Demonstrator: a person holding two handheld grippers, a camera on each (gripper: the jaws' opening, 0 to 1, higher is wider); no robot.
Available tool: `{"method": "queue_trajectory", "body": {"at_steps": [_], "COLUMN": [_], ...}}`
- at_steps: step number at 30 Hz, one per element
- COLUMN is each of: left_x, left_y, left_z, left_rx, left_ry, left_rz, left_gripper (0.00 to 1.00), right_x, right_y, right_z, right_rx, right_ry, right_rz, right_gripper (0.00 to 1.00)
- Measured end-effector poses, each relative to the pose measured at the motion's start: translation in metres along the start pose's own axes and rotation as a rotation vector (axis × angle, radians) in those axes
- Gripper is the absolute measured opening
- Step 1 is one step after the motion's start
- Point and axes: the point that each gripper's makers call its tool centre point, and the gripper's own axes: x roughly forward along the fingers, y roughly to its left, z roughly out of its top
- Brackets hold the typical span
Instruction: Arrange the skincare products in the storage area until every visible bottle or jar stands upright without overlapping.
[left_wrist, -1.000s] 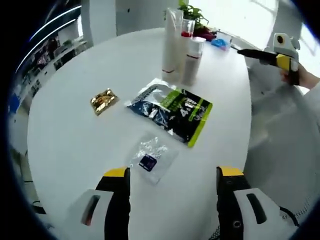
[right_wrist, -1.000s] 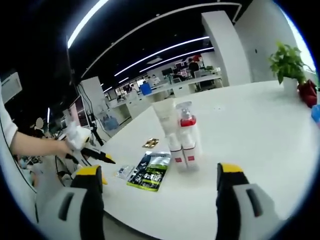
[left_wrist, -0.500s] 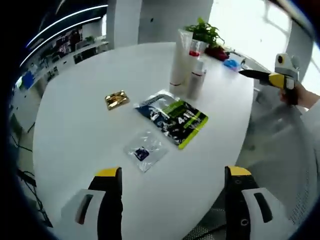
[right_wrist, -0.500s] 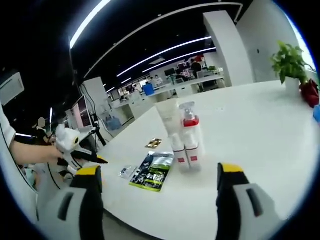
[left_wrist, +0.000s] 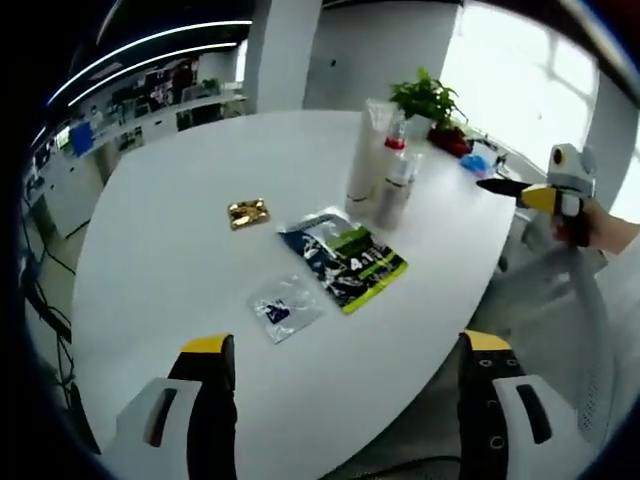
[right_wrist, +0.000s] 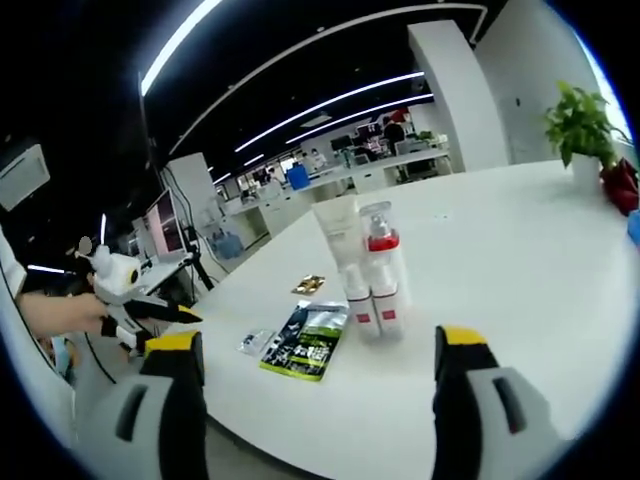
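On the white round table (left_wrist: 200, 200) stand a tall white tube (left_wrist: 364, 158) and a pump bottle with a red collar (left_wrist: 396, 180), upright and close together; they appear again as the tube (right_wrist: 345, 255) and bottle (right_wrist: 382, 270). A dark and green sachet (left_wrist: 345, 260), a small clear packet (left_wrist: 283, 306) and a gold packet (left_wrist: 247, 212) lie flat nearby. My left gripper (left_wrist: 347, 355) is open, held back over the table's near edge. My right gripper (right_wrist: 318, 350) is open and empty, some way from the bottles. The right gripper (left_wrist: 545, 192) shows at the far side, held by a hand.
A potted plant (left_wrist: 428, 98) with a red item and a blue item stands behind the bottles; the plant (right_wrist: 578, 125) also shows at the table's far edge. Office desks (right_wrist: 330, 180) and ceiling lights fill the background. The left gripper (right_wrist: 125, 290) sits off the table's edge.
The left gripper's camera has pulled back and up, so the table looks smaller and further away. The left gripper has shifted slightly in the right gripper view. The products have not moved.
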Motion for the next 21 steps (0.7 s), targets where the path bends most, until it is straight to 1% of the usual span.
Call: {"method": "queue_trajectory", "body": {"at_steps": [3, 8, 12, 13, 14, 20, 21], "left_x": [-0.003, -0.008, -0.013, -0.015, -0.016, -0.019, -0.02], "left_y": [0.0, 0.003, 0.002, 0.003, 0.005, 0.007, 0.007], "left_z": [-0.002, -0.006, -0.008, -0.009, -0.008, -0.013, -0.012], "left_rx": [-0.011, -0.036, -0.076, -0.082, -0.081, -0.072, -0.072], "left_ry": [-0.011, -0.021, -0.027, -0.035, -0.042, -0.034, -0.041], "left_rz": [0.012, 0.039, 0.036, 0.046, 0.058, 0.083, 0.084], "left_gripper": [0.94, 0.97, 0.97, 0.97, 0.97, 0.97, 0.97], "right_x": [0.0, -0.001, -0.001, 0.0, 0.0, -0.001, -0.001], "right_y": [0.0, 0.0, 0.001, 0.001, 0.001, 0.002, 0.003], "right_z": [-0.001, 0.0, 0.0, -0.001, -0.001, 0.001, 0.0], "right_rx": [-0.002, 0.002, -0.007, -0.008, -0.009, -0.01, -0.011], "right_ry": [0.004, 0.0, 0.002, 0.003, 0.003, -0.005, -0.003], "right_rz": [0.0, -0.002, 0.003, 0.005, 0.006, 0.011, 0.013], "right_gripper": [0.96, 0.96, 0.96, 0.96, 0.96, 0.96, 0.96]}}
